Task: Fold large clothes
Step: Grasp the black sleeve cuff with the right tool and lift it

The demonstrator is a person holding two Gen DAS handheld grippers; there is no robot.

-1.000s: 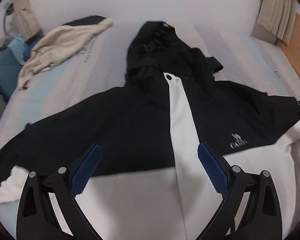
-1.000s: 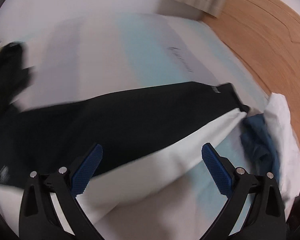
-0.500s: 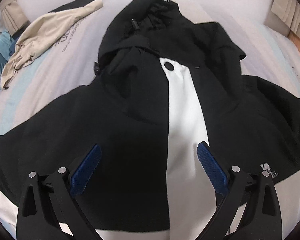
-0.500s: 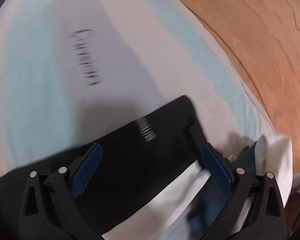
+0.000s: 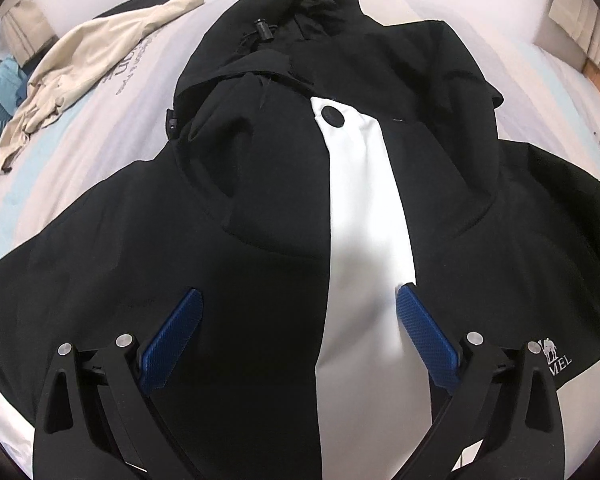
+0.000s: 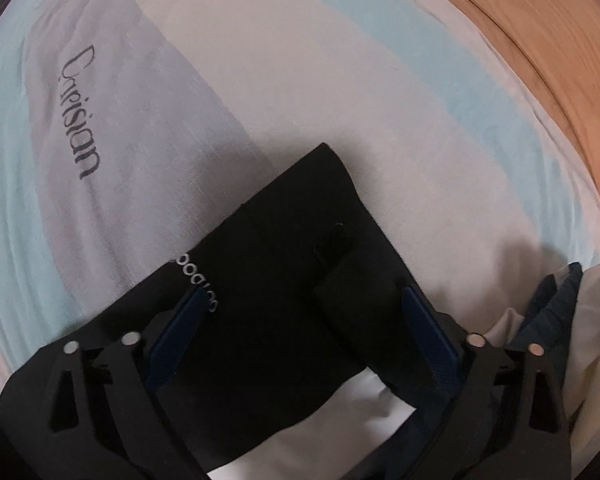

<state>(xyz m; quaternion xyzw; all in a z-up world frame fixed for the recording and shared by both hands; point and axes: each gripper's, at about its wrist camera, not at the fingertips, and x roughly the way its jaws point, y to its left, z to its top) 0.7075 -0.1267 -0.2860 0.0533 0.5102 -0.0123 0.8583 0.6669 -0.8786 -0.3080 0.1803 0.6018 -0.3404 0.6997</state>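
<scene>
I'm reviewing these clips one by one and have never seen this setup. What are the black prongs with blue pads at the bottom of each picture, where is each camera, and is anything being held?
There is no robot: a person holds a two-finger gripper in each hand, and a fisheye camera on each looks forward along its fingers. The left wrist view shows the left gripper, jaws open, above the chest of a black and white hooded jacket spread on a bed sheet; a beige garment lies further off. The right wrist view shows the right gripper over the jacket's sleeve cuff. Its jaws have just been closing, with the cuff between the pads, but they do not seem to press on it. So nothing appears held.
</scene>
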